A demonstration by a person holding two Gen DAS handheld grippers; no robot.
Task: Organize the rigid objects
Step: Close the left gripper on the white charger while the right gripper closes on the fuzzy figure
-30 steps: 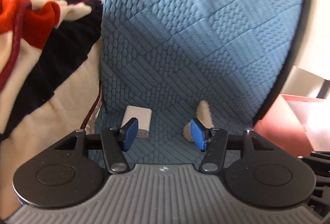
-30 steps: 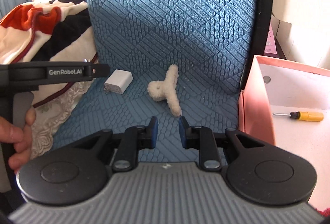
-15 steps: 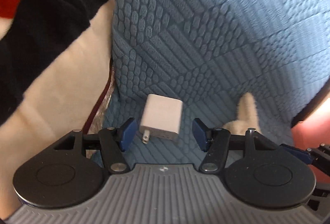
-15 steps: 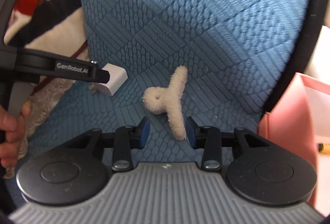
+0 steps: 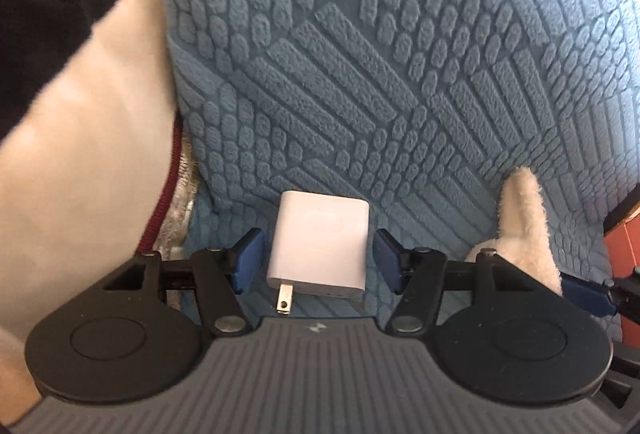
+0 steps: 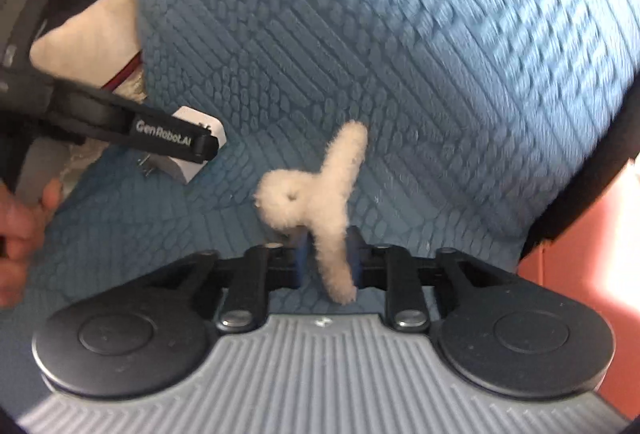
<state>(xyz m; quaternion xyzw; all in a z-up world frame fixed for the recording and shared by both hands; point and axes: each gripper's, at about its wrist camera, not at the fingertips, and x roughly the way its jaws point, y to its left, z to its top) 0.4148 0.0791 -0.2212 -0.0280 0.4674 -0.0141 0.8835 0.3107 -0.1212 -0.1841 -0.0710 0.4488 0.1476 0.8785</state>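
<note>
Charger [image 5: 318,244], white with 2 prongs facing the camera, lay flat on the blue textured cushion [image 5: 400,74] between the left claw [image 5: 318,260] pads, jaws apart, small gaps on both sides. Fuzzy cream hair clip [image 6: 320,202] lay on the same cushion; right claw [image 6: 328,258] was nearly together around its lower leg, contact unclear through blur. Beyond the left: cream-and-black blanket [image 5: 80,114]. Pink box [image 6: 580,254] sat right.

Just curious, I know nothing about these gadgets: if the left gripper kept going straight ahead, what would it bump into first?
Probably the white charger, already between the open left gripper fingers on the blue cushion.
</note>
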